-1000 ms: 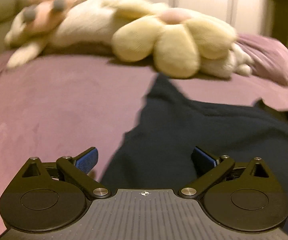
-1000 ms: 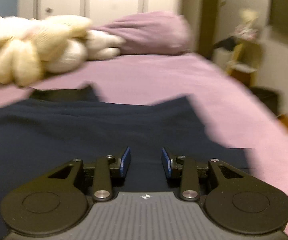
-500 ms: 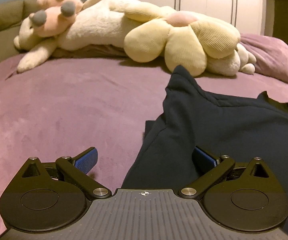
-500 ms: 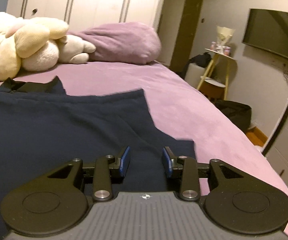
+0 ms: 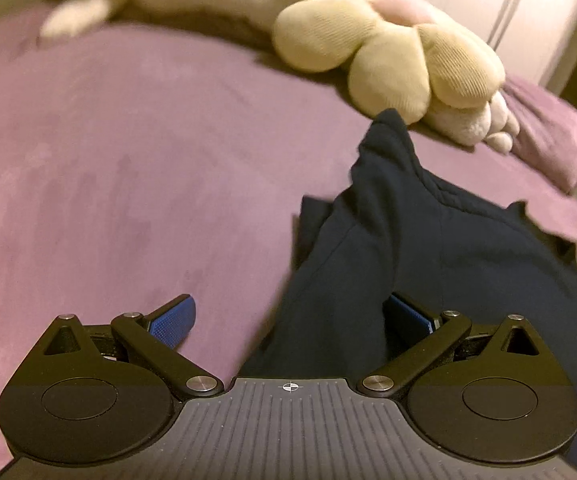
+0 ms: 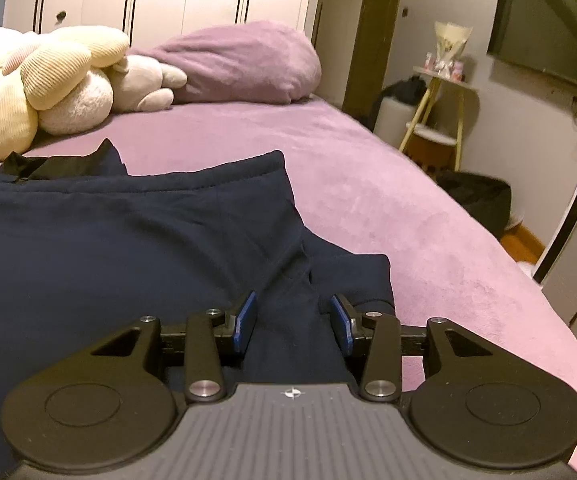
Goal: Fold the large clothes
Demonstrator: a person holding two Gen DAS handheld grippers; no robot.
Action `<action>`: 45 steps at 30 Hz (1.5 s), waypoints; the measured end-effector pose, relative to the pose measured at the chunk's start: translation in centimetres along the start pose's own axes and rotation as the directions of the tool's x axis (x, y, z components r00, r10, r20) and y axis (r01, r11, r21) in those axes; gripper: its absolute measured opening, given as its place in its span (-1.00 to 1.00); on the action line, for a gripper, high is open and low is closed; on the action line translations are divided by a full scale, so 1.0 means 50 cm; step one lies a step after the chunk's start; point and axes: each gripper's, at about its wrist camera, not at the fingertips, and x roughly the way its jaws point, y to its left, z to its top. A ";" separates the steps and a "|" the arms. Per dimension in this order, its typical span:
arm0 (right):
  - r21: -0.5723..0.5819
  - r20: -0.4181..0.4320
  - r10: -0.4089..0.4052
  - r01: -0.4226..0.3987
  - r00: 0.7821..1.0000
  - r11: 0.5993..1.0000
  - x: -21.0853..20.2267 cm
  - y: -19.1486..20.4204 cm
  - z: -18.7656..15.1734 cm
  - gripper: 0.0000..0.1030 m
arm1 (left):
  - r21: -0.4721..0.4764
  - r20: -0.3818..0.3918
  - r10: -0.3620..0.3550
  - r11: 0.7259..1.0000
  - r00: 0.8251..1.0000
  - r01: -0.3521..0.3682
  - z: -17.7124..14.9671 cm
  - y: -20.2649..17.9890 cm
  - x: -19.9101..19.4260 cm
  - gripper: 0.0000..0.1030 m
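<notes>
A large dark navy garment (image 5: 428, 248) lies spread on a purple bed (image 5: 128, 160). In the left wrist view its left edge and a sleeve run up toward the plush toys. My left gripper (image 5: 288, 320) is wide open, with the garment's left edge lying between its blue pads. In the right wrist view the same garment (image 6: 128, 248) fills the left and middle, its right edge and folded sleeve at the centre. My right gripper (image 6: 293, 318) is partly open, its pads on either side of a raised fold near the garment's right edge without pinching it.
Cream plush toys (image 5: 388, 52) and a purple pillow (image 6: 244, 64) lie at the head of the bed. The bed's right edge (image 6: 508, 280) drops to the floor. A small side table (image 6: 436, 120), a dark bag (image 6: 476, 196) and a wall TV (image 6: 552, 36) stand to the right.
Both grippers moved closer and lower over the garment. The right gripper slid toward the garment's right edge, its pads slightly wider. The left view tilted and blurred; its jaws stayed wide open.
</notes>
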 end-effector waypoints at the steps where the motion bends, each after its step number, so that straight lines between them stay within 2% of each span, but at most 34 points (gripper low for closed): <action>1: 0.014 -0.011 0.008 -0.008 1.000 1.000 -0.017 -0.005 0.006 -0.20 | -0.021 -0.020 -0.024 0.999 1.000 0.024 -0.005 0.016 -0.012 1.00; 3: 0.060 0.004 0.040 -0.040 0.999 0.997 -0.062 -0.016 0.004 -0.19 | -0.048 -0.056 -0.084 0.996 0.995 0.082 -0.016 0.047 -0.034 1.00; 5: 0.110 0.042 0.108 -0.112 0.993 0.988 -0.122 -0.027 -0.015 -0.10 | -0.072 -0.098 -0.144 0.988 0.985 0.138 -0.027 0.072 -0.043 1.00; 7: 0.129 0.070 0.143 -0.152 0.987 0.980 -0.174 -0.025 -0.043 0.16 | -0.097 -0.131 -0.195 0.978 0.972 0.183 -0.035 0.085 -0.045 1.00; 12: 0.110 0.072 0.266 -0.272 0.961 0.956 -0.238 0.019 -0.076 0.17 | -0.161 -0.180 -0.289 0.952 0.940 0.262 -0.050 0.087 -0.037 1.00; 16: 0.055 0.032 0.327 -0.328 0.945 0.943 -0.243 0.082 -0.067 0.18 | -0.133 -0.208 -0.298 0.952 0.932 0.275 -0.048 0.074 -0.017 1.00; 18: 0.021 0.020 0.353 -0.354 0.935 0.935 -0.245 0.117 -0.061 0.17 | -0.149 -0.207 -0.314 0.946 0.927 0.288 -0.040 0.076 -0.007 1.00; 19: 0.003 0.014 0.364 -0.364 0.931 0.931 -0.246 0.136 -0.057 0.17 | -0.161 -0.206 -0.326 0.941 0.923 0.296 -0.036 0.076 -0.004 0.94; 20: -0.011 0.007 0.364 -0.364 0.931 0.931 -0.245 0.153 -0.052 0.16 | -0.173 -0.207 -0.341 0.935 0.917 0.309 -0.030 0.075 0.001 0.73; 21: -0.025 -0.011 0.353 -0.354 0.935 0.935 -0.244 0.171 -0.047 0.09 | -0.182 -0.214 -0.356 0.929 0.910 0.321 -0.027 0.072 0.005 0.62; 22: -0.042 -0.042 0.337 -0.339 0.941 0.940 -0.239 0.190 -0.041 -0.06 | -0.193 -0.224 -0.371 0.923 0.901 0.332 -0.025 0.069 0.010 0.58; 25: -0.067 -0.098 0.283 -0.290 0.954 0.955 -0.219 0.235 -0.026 -0.27 | -0.180 -0.234 -0.371 0.925 0.899 0.335 -0.024 0.060 0.027 0.60; 27: -0.079 -0.112 0.263 -0.272 0.958 0.959 -0.211 0.252 -0.019 -0.32 | -0.200 -0.232 -0.386 0.917 0.893 0.344 -0.022 0.062 0.036 0.60; 34: -0.099 -0.152 0.234 -0.250 0.960 0.963 -0.190 0.270 -0.019 -0.35 | -0.215 -0.239 -0.413 0.905 0.879 0.366 -0.010 0.059 0.053 0.56; 39: -0.093 -0.168 0.222 -0.240 0.960 0.966 -0.180 0.271 -0.019 -0.35 | -0.237 -0.231 -0.427 0.896 0.874 0.375 -0.002 0.054 0.072 0.63; 45: -0.078 -0.185 0.210 -0.228 0.960 0.971 -0.171 0.276 -0.013 -0.35 | -0.269 -0.233 -0.453 0.881 0.861 0.390 0.004 0.061 0.072 0.18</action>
